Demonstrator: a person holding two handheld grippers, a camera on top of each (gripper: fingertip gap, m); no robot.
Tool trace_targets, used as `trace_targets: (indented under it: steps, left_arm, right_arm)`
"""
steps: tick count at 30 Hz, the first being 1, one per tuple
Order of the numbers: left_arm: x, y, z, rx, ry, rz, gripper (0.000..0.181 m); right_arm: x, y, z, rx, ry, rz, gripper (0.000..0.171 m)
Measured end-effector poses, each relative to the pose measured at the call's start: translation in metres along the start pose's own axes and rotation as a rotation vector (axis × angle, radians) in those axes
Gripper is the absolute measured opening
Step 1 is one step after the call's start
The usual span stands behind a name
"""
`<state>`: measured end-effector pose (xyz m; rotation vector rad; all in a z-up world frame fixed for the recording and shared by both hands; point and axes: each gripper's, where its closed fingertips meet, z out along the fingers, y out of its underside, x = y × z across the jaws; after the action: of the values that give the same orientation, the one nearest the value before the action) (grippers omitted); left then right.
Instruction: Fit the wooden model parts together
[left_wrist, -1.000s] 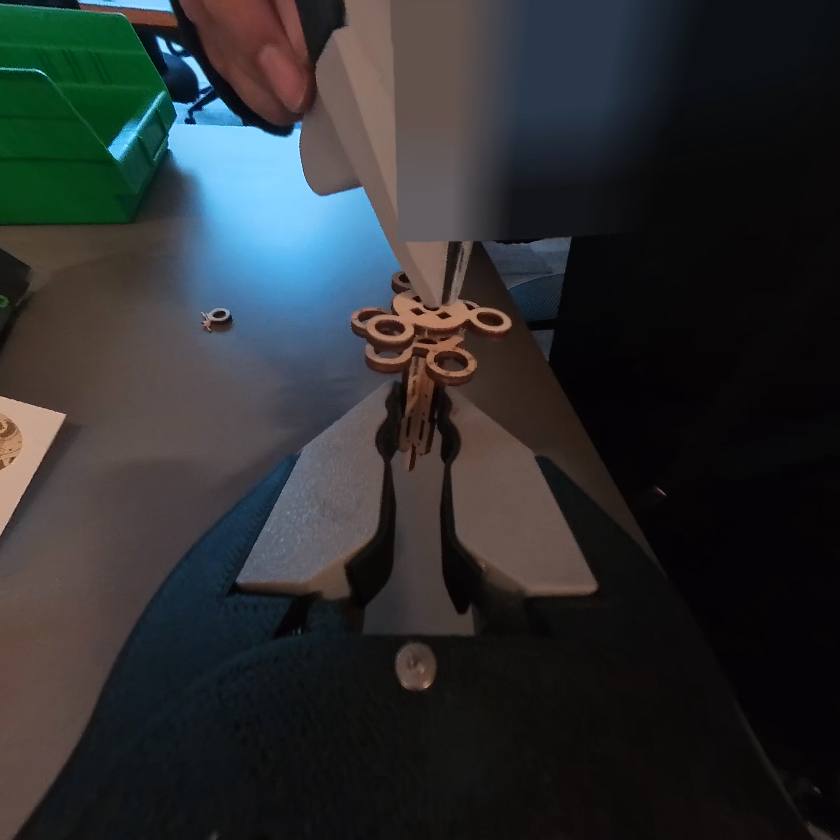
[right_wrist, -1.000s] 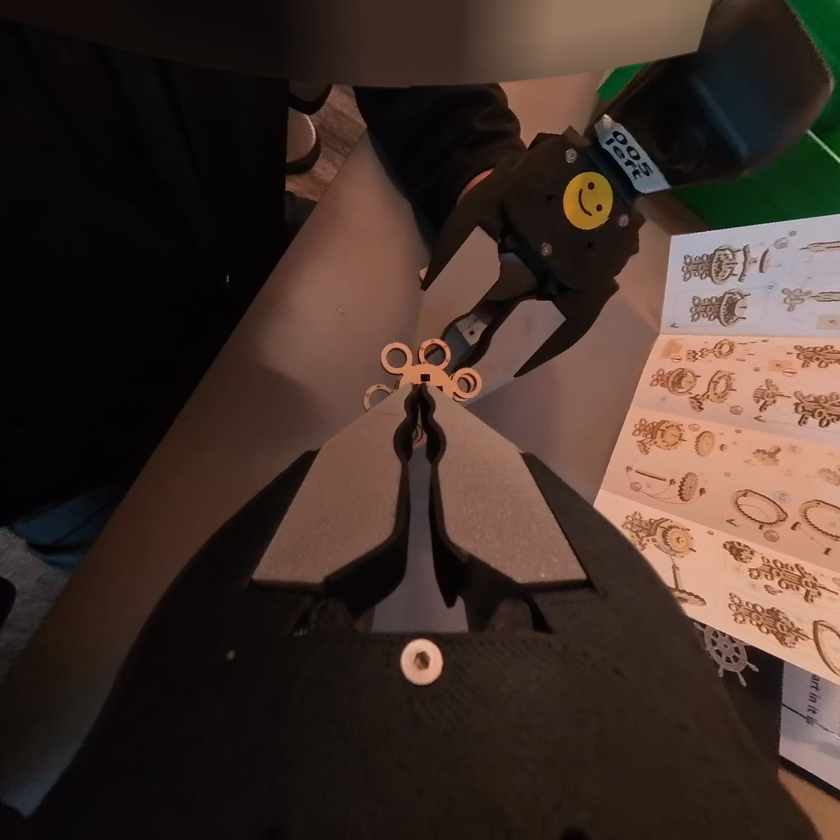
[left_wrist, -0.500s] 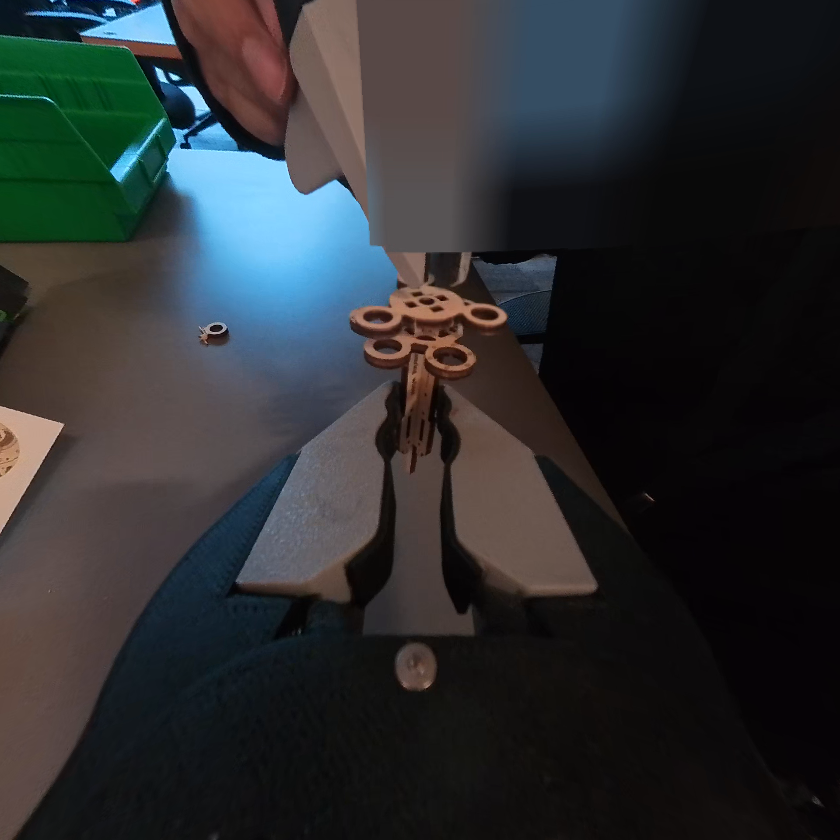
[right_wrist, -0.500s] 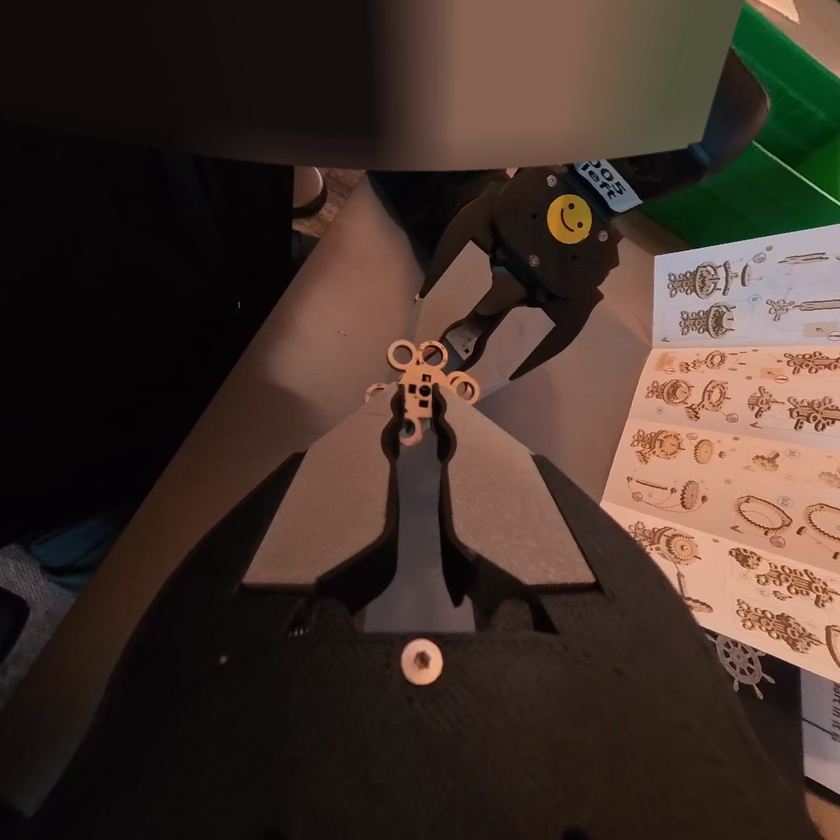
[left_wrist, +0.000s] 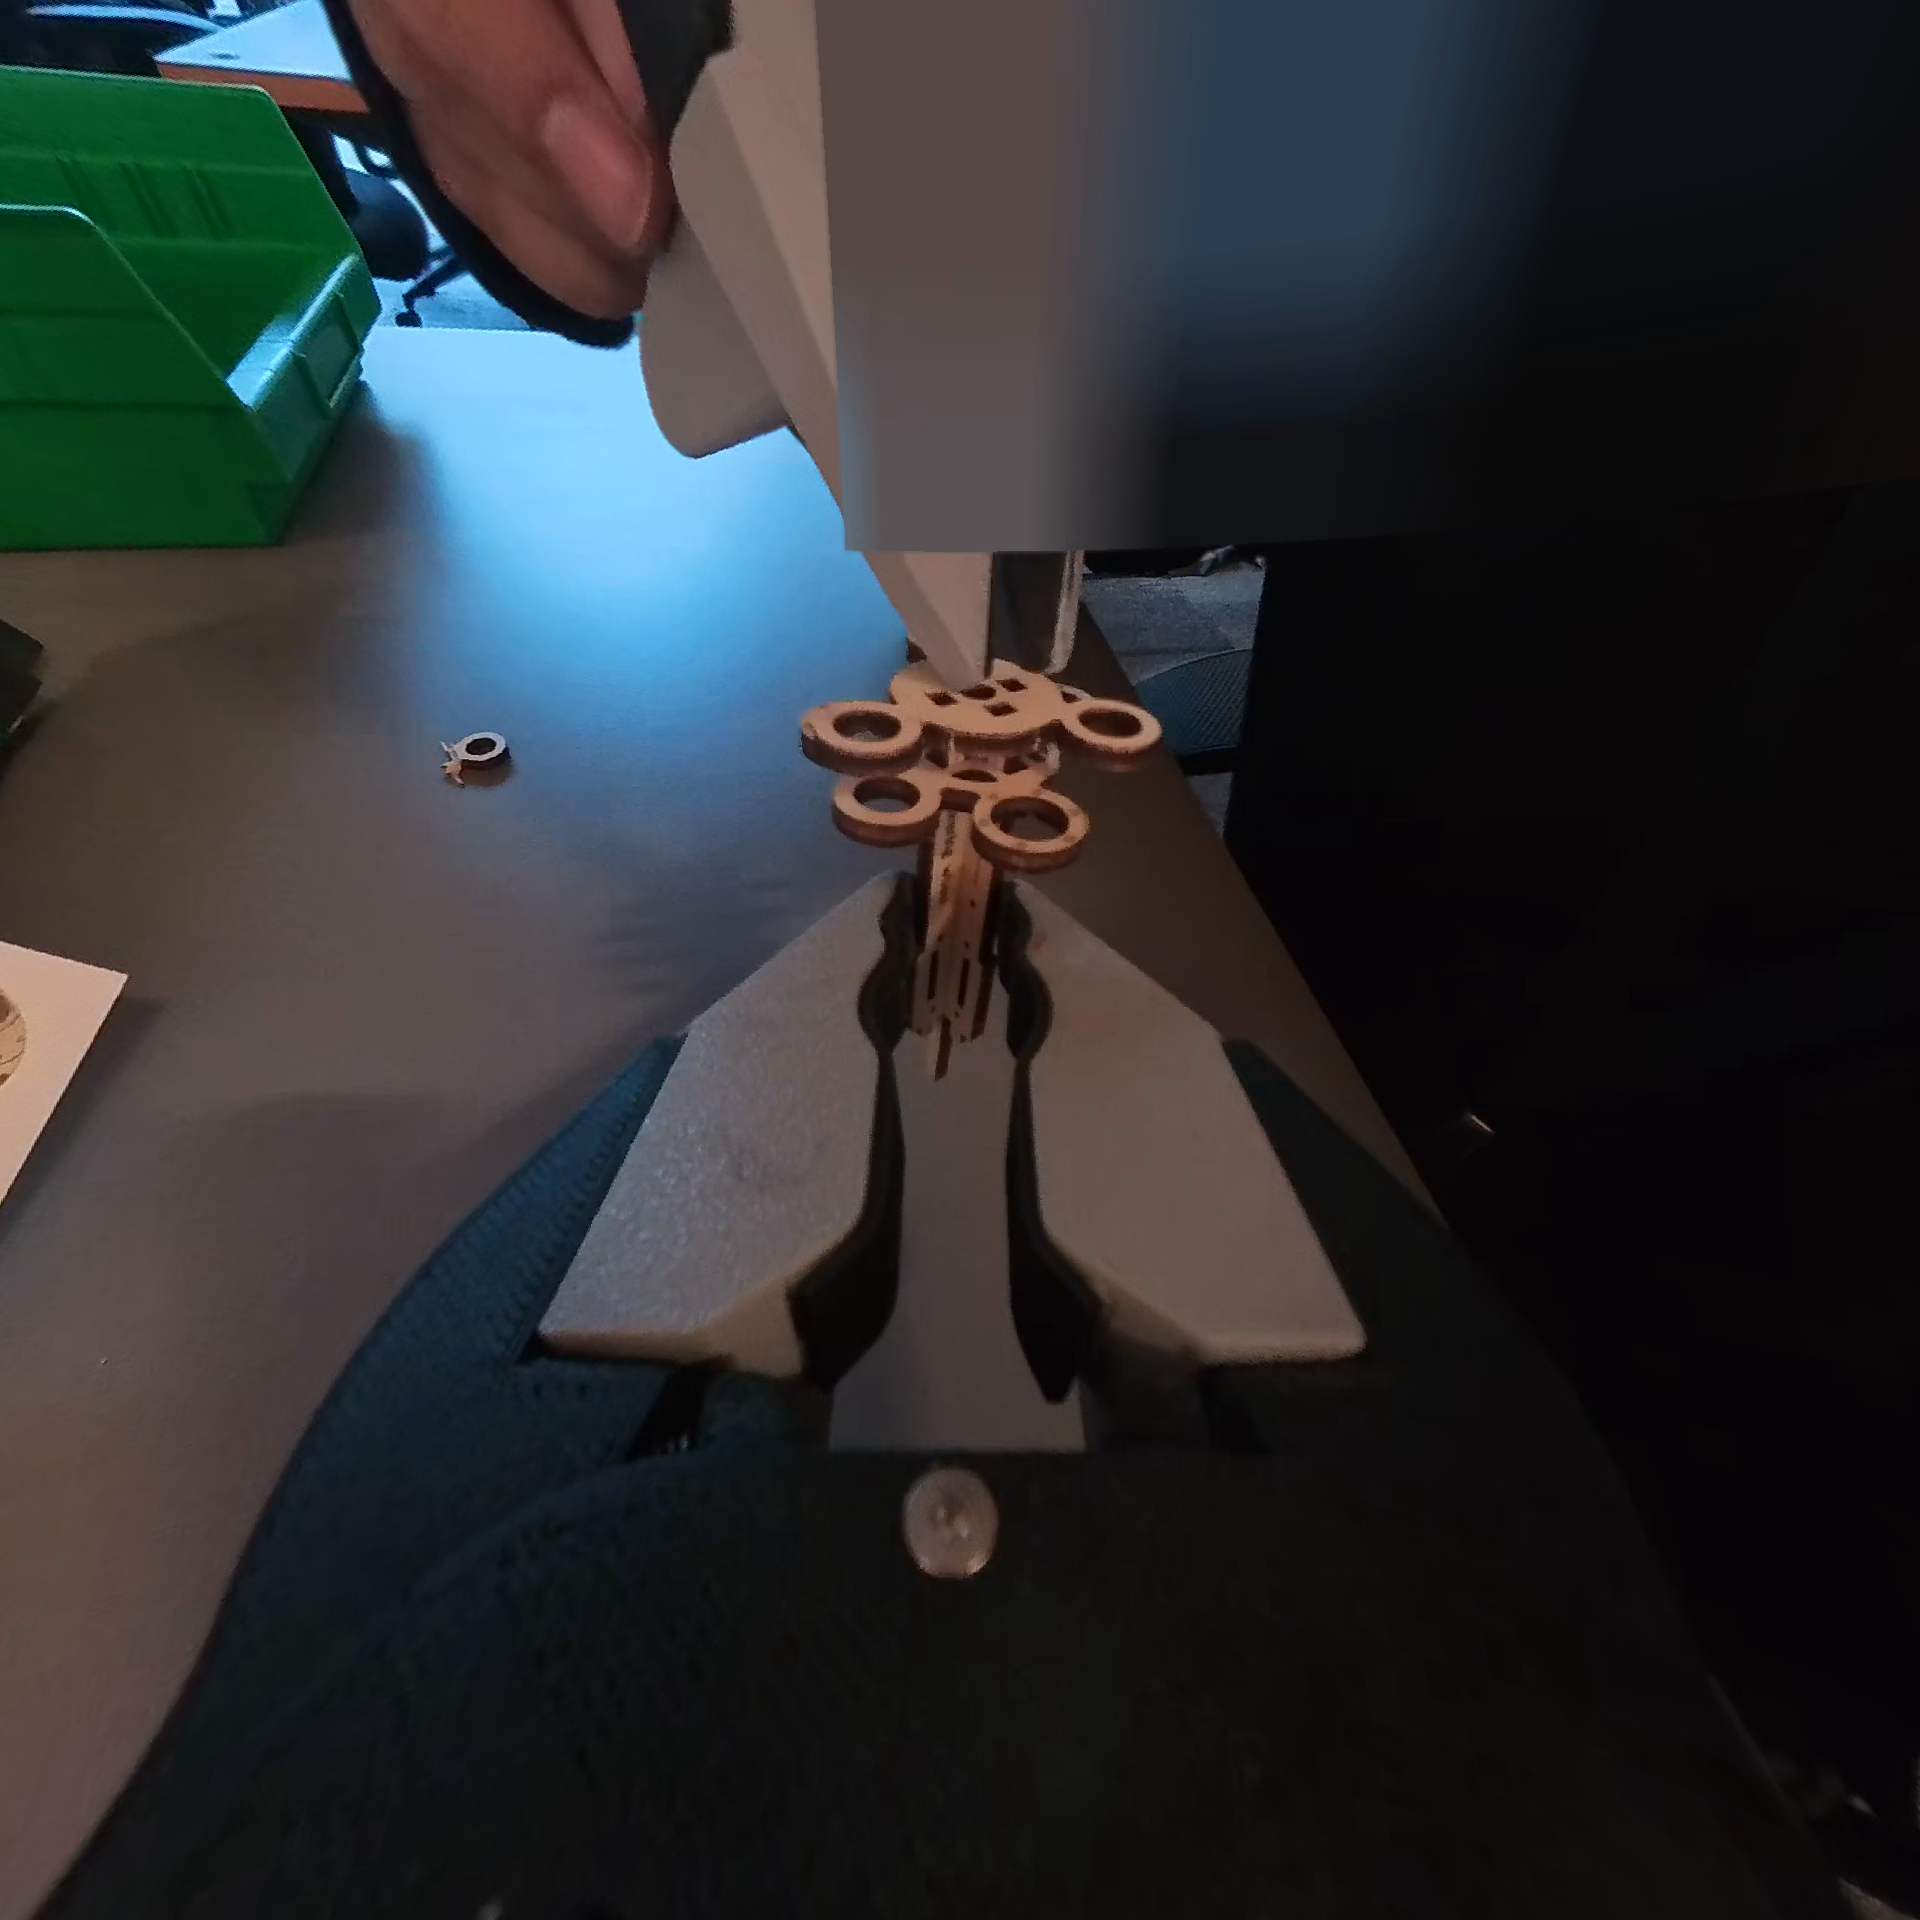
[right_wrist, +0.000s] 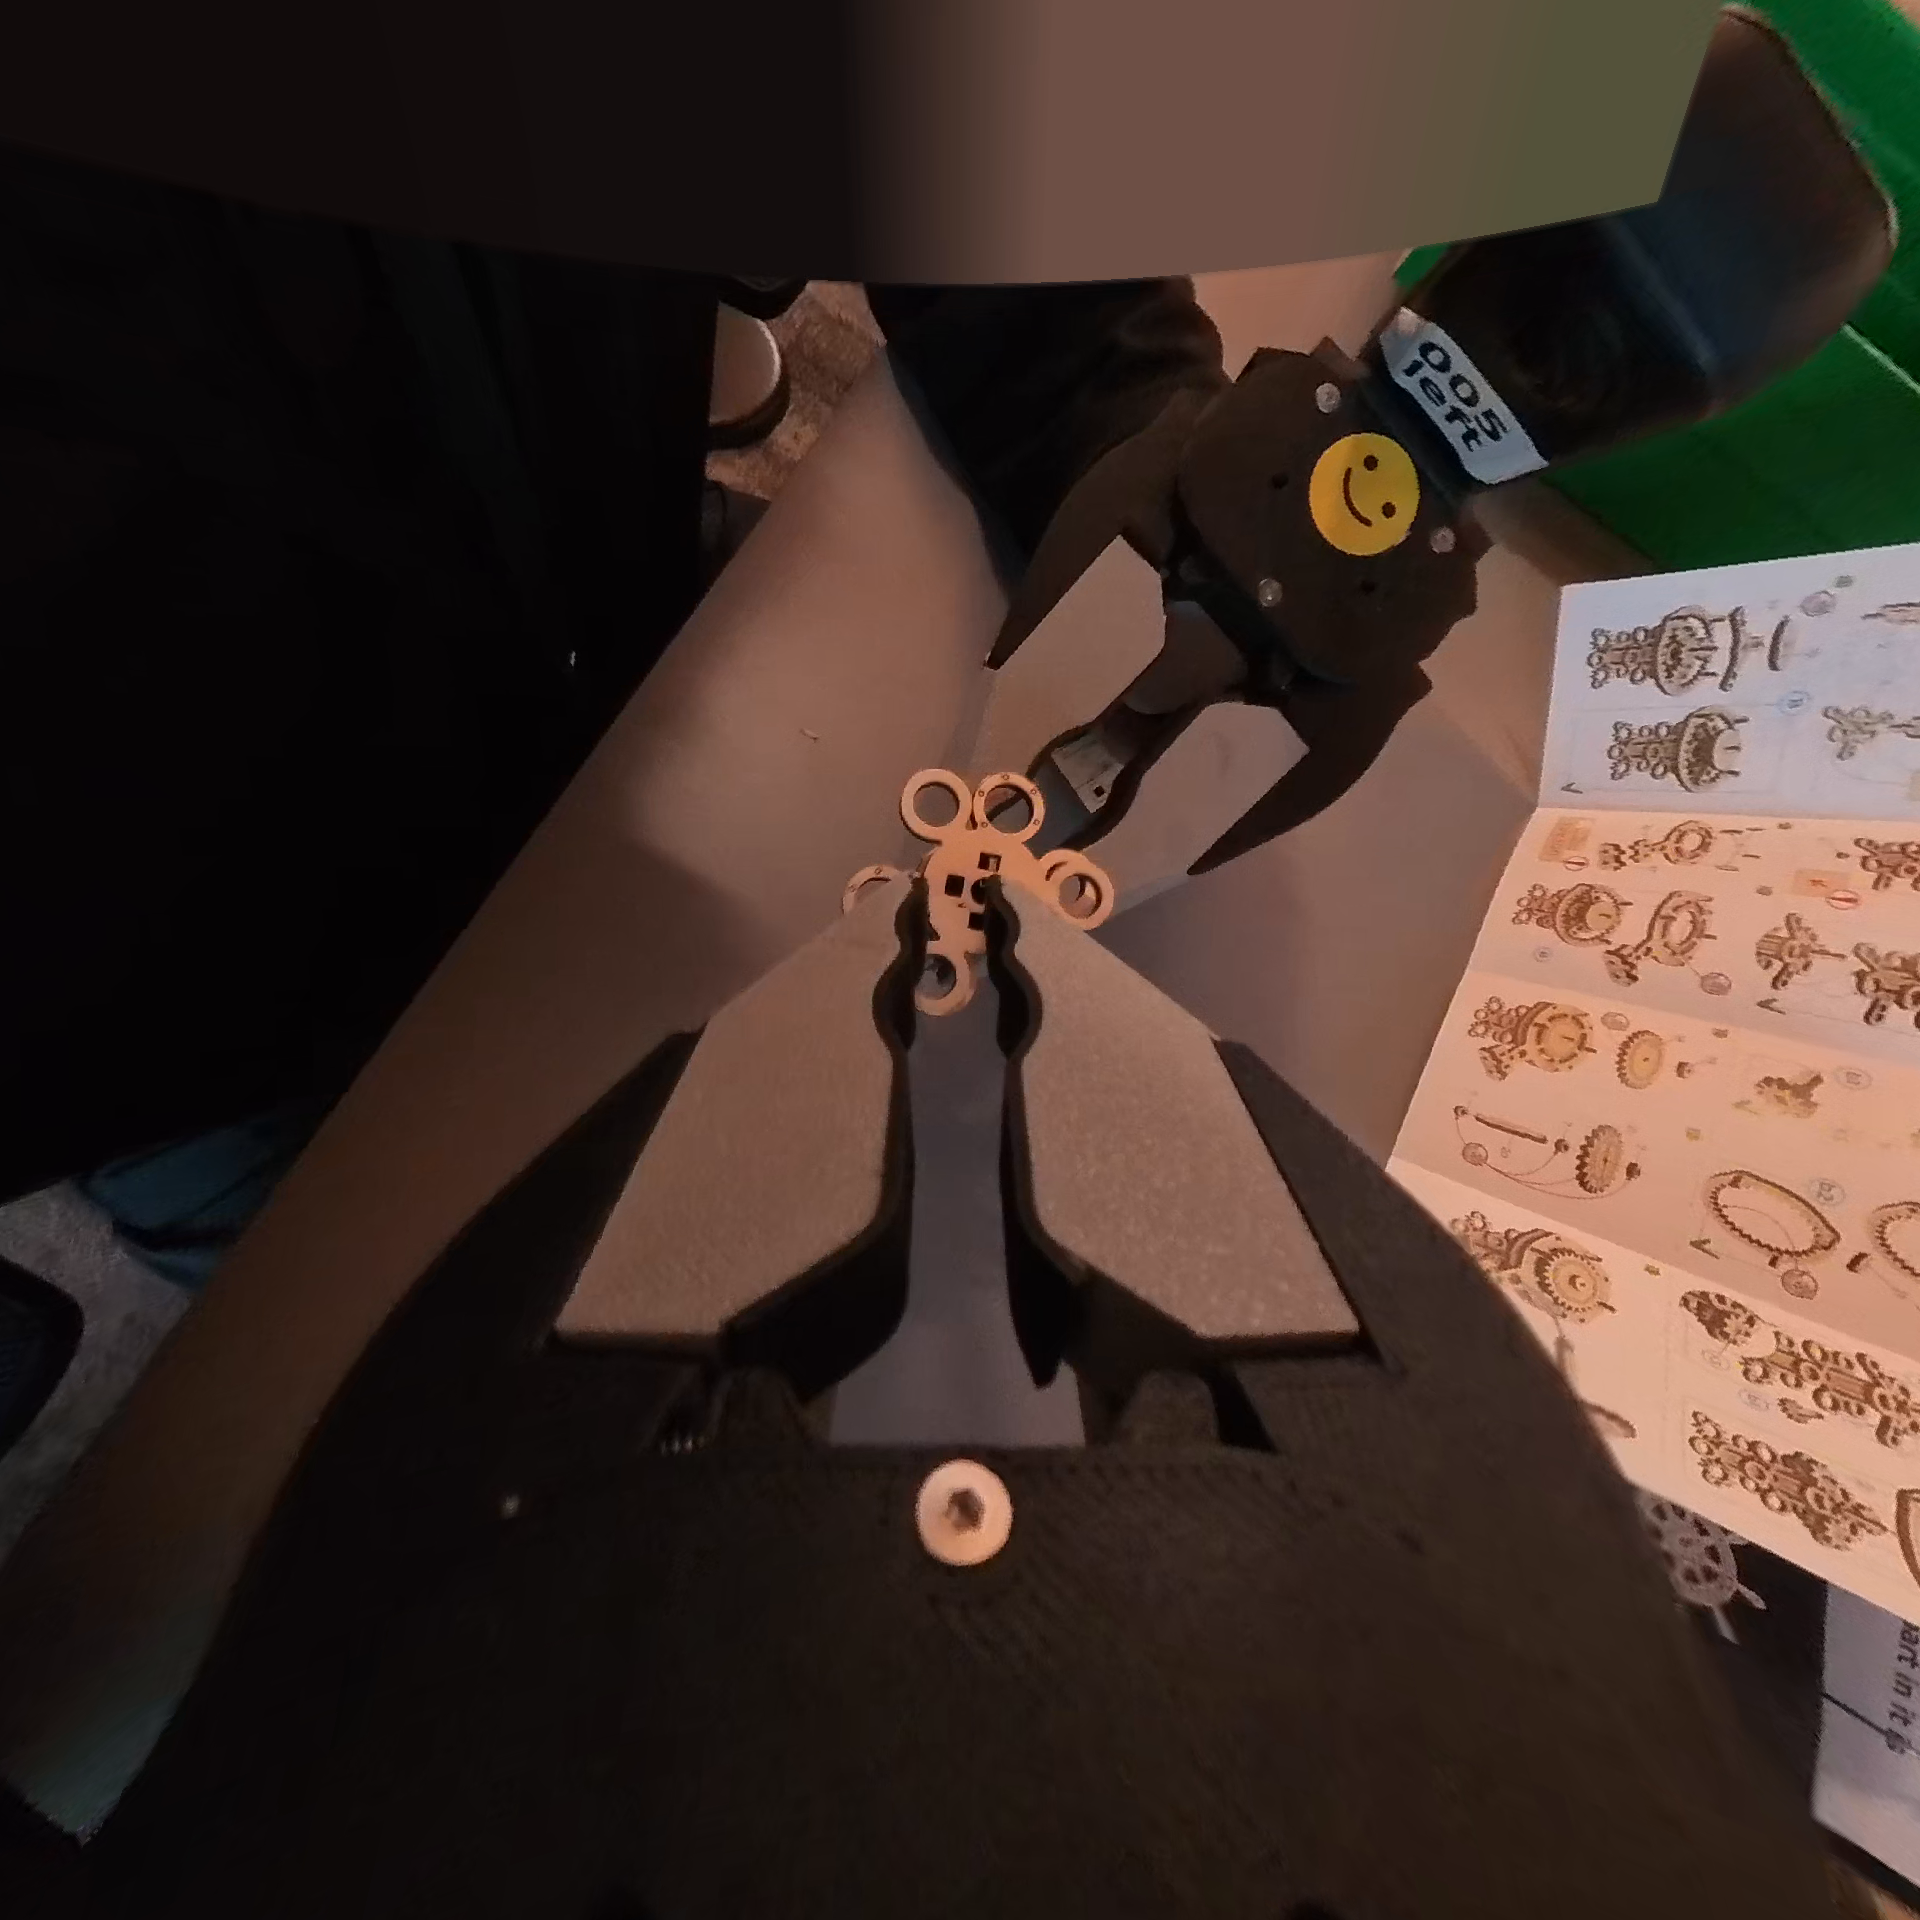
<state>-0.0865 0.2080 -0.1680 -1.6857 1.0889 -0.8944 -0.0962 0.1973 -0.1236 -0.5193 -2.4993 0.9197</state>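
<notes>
In the left wrist view my left gripper is shut on the upright slotted wooden stem. Two flat wooden plates with ring-shaped lobes sit on top of the stem, an upper one and a lower one. My right gripper comes down from above onto the far side of the upper plate. In the right wrist view my right gripper has its fingertips closed on the middle of the ringed plate. The left gripper, with a yellow sticker, reaches in from behind it.
A small loose wooden ring lies on the grey table. Green bins stand at the far left. An illustrated instruction sheet lies to the right. The table's edge runs just beside the parts. A hand holds the right gripper. There is about 5 cm between the tips of the two grippers.
My right gripper's tips first pressed on the plate's centre, then opened a little and now sit around the plate. The upper plate has levelled. My left gripper kept its hold.
</notes>
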Motion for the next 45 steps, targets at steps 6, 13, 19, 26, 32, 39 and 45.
trace_targets:
  steps: [6, 13, 19, 26, 32, 39, 45]
  left_arm:
    - [0.005, -0.001, -0.004, 0.015, 0.074, -0.026, 0.012]
    - [0.005, 0.005, -0.006, -0.024, 0.091, -0.001, 0.013]
    - [0.006, 0.008, -0.006, -0.047, 0.116, 0.006, 0.012]
    - [0.012, 0.012, -0.005, -0.071, 0.173, 0.015, 0.012]
    - [0.013, 0.008, -0.01, -0.042, 0.189, 0.027, 0.012]
    - [0.019, 0.012, -0.009, -0.066, 0.23, 0.038, 0.011]
    - [0.025, 0.013, -0.01, -0.072, 0.257, 0.062, 0.011]
  right_arm:
    - [0.0, -0.004, 0.003, -0.012, -0.067, -0.067, 0.005]
    - [-0.001, -0.003, 0.009, -0.079, -0.16, -0.116, 0.005]
    - [-0.003, -0.001, 0.011, -0.121, -0.205, -0.16, 0.005]
    - [-0.01, -0.001, 0.014, -0.215, -0.277, -0.327, 0.005]
    - [-0.006, -0.006, 0.014, -0.186, -0.333, -0.335, 0.005]
    - [-0.011, -0.007, 0.018, -0.192, -0.36, -0.419, 0.005]
    - [-0.015, -0.009, 0.02, -0.208, -0.446, -0.463, 0.0]
